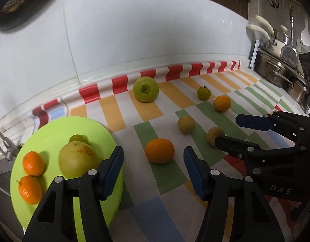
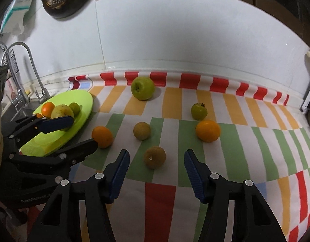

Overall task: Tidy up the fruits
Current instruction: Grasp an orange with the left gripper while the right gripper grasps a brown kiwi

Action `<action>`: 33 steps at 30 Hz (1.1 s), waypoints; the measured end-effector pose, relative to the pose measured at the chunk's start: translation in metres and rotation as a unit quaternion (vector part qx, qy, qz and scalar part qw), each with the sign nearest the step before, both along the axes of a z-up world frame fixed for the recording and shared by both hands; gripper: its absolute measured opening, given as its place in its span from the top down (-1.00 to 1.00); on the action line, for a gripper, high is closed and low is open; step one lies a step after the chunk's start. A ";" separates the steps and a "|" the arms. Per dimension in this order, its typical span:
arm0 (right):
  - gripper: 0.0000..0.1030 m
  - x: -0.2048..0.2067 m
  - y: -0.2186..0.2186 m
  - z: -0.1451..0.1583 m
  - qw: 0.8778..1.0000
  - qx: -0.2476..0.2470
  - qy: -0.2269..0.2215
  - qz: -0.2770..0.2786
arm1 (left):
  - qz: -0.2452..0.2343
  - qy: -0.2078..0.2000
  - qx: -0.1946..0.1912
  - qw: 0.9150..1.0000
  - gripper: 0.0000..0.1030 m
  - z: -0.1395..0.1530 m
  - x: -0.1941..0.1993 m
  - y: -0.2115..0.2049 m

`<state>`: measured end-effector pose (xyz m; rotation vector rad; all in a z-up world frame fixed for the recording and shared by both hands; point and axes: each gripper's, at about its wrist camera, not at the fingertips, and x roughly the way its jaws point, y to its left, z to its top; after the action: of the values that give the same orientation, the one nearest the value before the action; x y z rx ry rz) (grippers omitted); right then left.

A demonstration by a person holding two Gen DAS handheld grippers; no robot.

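A lime plate (image 1: pixel 54 125) (image 2: pixel 84 100) at the left holds two mandarins (image 1: pixel 33 163), a large yellow-green fruit (image 1: pixel 77 158) and a small green one. Loose on the striped cloth lie a green apple (image 1: pixel 146 89) (image 2: pixel 143 88), a small green fruit (image 2: pixel 198 111), two oranges and two tan fruits. My left gripper (image 1: pixel 152 155) (image 2: pixel 83 131) is open just short of the near orange (image 1: pixel 160 150) (image 2: pixel 102 136), pads clear of it. My right gripper (image 2: pixel 156 155) (image 1: pixel 228 130) is open around the near tan fruit (image 2: pixel 155 157) (image 1: pixel 213 135) without touching.
The second orange (image 2: pixel 208 131) and the other tan fruit (image 2: pixel 142 130) lie mid-cloth. A white tiled wall (image 2: pixel 175 40) closes the back. Steel pots (image 1: pixel 275 70) stand at the far right. A faucet (image 2: pixel 24 60) and sink lie left of the plate.
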<state>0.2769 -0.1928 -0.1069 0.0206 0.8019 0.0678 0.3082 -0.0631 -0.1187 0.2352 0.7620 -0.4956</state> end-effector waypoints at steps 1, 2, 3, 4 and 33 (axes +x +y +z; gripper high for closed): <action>-0.05 0.002 0.000 -0.002 1.000 0.001 0.003 0.002 | -0.005 0.004 0.004 1.000 -0.12 -0.003 0.003 -0.002; -0.03 0.004 0.001 -0.004 1.000 0.003 0.007 0.006 | -0.009 0.007 0.005 1.000 -0.08 -0.004 0.005 -0.003; -0.01 0.006 0.001 -0.006 1.000 0.003 0.010 0.007 | -0.013 0.009 0.006 1.000 -0.06 -0.005 0.006 -0.004; 0.01 0.008 0.001 -0.008 1.000 0.004 0.013 0.008 | -0.015 0.010 0.009 1.000 -0.05 -0.006 0.008 -0.006; 0.44 0.008 0.002 0.001 0.999 0.021 0.016 0.020 | -0.013 0.008 -0.009 1.000 0.30 0.015 -0.002 -0.001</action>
<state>0.2847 -0.1905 -0.1060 0.0455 0.8325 0.1221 0.3060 -0.0644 -0.1041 0.2256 0.7705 -0.5297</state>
